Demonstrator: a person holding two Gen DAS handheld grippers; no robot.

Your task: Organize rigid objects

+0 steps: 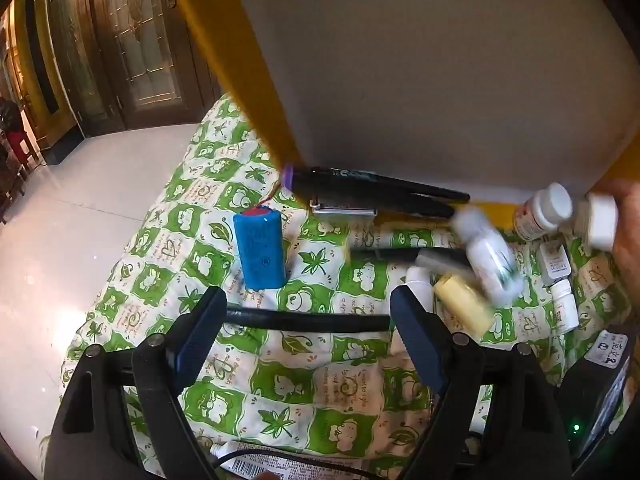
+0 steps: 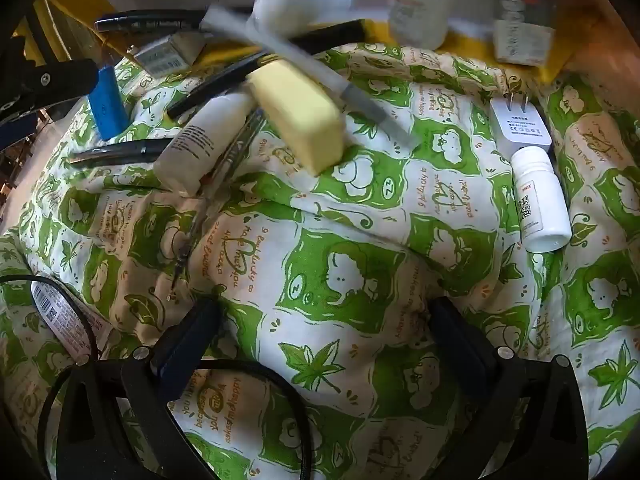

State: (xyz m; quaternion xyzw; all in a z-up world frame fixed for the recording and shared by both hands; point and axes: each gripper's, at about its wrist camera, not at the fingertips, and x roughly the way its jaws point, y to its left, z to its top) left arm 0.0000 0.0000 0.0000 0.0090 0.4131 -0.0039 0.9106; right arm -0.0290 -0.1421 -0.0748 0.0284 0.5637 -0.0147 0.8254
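Early stage of the sorting task, judged from the layout alone: the rigid objects lie scattered and unaligned over the green-and-white patterned cloth [image 2: 340, 280], with no container or tidy row visible, so nearly all of the arranging appears to remain. At the far side, against the yellow edge, lie black pens [image 1: 380, 184] and a small silver box [image 1: 344, 210]; a blue battery pack [image 1: 260, 252] lies apart toward the cloth's left side. Near the centre a pale yellow block [image 2: 300, 116], a white tube [image 2: 200, 144] and a grey-handled pen [image 2: 304, 68] lie crossed and partly overlapping. To the right, a white plug adapter [image 2: 520, 124] lies just beside a small white bottle [image 2: 540, 204] on its side, while a larger white-capped bottle [image 2: 420, 4] and a printed box [image 2: 520, 16] stand at the back edge. One white bottle [image 1: 488, 256] is blurred and its resting state cannot be told. The left gripper [image 1: 308, 320] hovers with its jaws spread wide; a black cable [image 1: 308, 320] runs across the gap between them, untouched as far as can be seen. The right gripper [image 2: 324, 320] points steeply down over bare cloth, its jaws fully apart and holding nothing.
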